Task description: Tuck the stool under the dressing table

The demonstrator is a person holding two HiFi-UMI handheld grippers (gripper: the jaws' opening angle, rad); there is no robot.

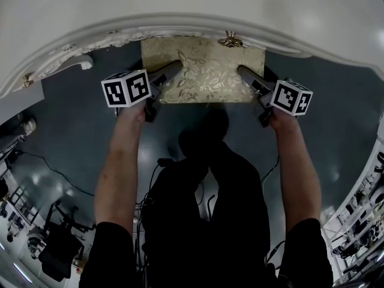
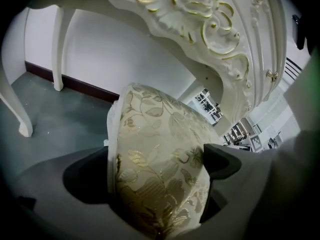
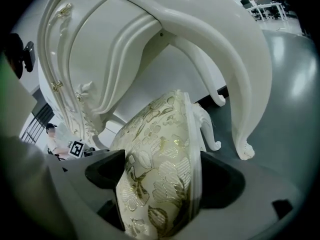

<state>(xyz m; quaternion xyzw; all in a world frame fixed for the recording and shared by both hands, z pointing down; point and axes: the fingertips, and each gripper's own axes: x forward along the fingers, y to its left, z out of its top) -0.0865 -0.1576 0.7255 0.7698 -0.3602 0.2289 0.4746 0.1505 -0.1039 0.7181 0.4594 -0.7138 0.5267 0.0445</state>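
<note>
The stool's gold floral cushion lies partly beneath the curved front edge of the white dressing table. My left gripper is shut on the cushion's left side, and my right gripper is shut on its right side. In the left gripper view the cushion fills the gap of the gripper, under the table's carved gilt apron. In the right gripper view the cushion sits clamped in the gripper, with a white stool leg behind it. The stool's base is hidden in the head view.
Curved white table legs stand on the dark grey floor. A white wall with dark skirting lies behind the table. Cables trail on the floor, equipment stands at lower left, and a distant person shows beyond the table.
</note>
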